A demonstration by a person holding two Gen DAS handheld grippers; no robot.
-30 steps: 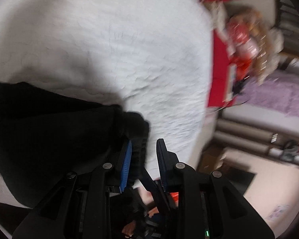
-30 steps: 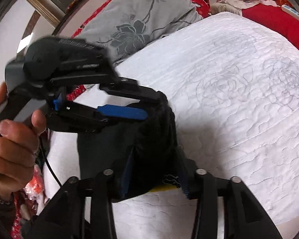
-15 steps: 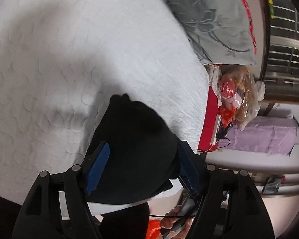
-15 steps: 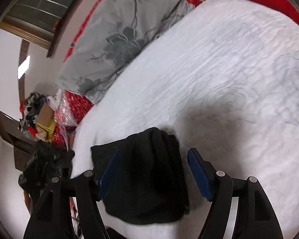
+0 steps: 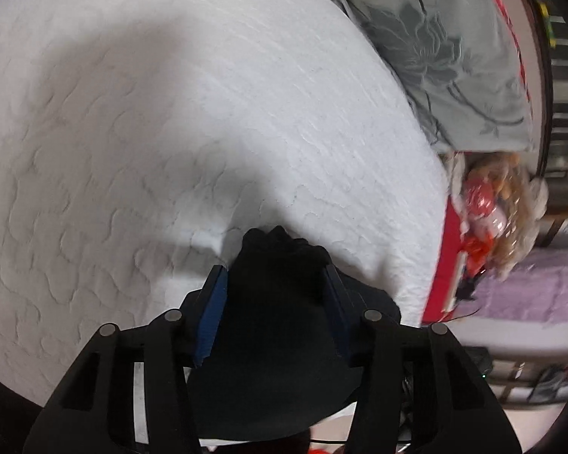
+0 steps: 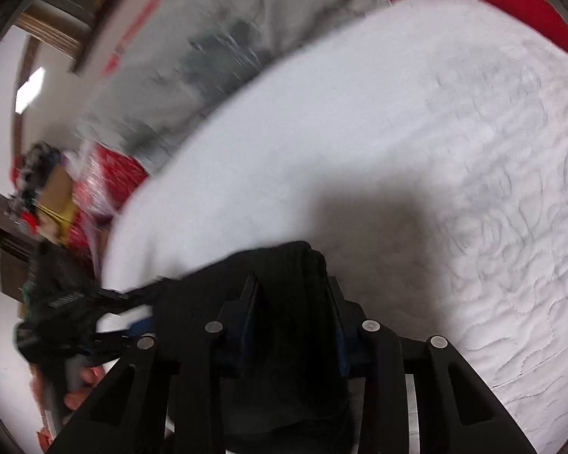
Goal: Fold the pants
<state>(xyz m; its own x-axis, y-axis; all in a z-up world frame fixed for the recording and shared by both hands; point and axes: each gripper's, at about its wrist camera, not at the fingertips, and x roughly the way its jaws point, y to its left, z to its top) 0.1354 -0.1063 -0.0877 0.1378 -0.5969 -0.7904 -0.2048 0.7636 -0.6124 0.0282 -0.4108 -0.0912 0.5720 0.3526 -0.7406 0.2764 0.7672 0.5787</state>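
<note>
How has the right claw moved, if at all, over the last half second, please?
Yes. The right claw has narrowed around the black pants, and against the white quilt it has shifted away from the grey pillow.

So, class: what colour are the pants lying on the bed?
Black, plain, no visible pattern. The pants show best in the left wrist view, against the white quilt.

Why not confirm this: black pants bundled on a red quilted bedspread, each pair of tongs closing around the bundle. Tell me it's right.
Not quite. The quilted bedspread is white, not red, as the left wrist view shows. The rest stands: the black pants lie bundled on it, with the left tongs and right tongs around the bundle.
</note>
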